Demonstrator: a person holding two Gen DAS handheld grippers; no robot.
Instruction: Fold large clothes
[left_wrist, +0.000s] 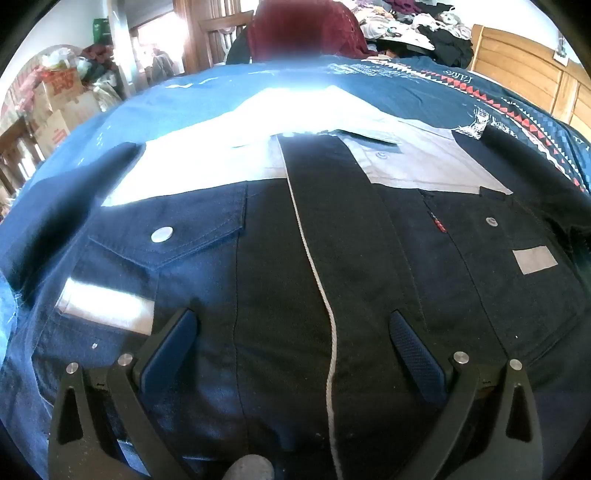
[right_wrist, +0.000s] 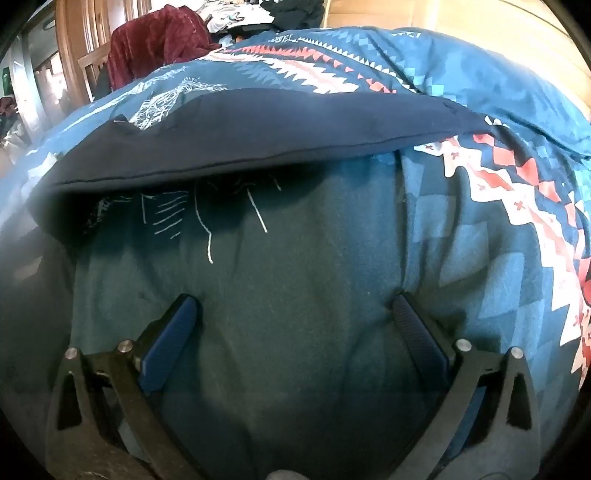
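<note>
One jacket (left_wrist: 295, 258) here, spread front-up over a blue patterned bedspread (right_wrist: 480, 258), collar toward the far edge, long axis running away from the left camera. Dark navy denim with a pale grey yoke, two flap chest pockets (left_wrist: 166, 236) with silver snaps, light stitching down the placket. Two grippers: left gripper (left_wrist: 295, 336) spread wide just above the jacket front, pinching nothing. Right gripper (right_wrist: 295, 321) also spread wide, over bare bedspread near a navy sleeve (right_wrist: 258, 133) lying crosswise.
</note>
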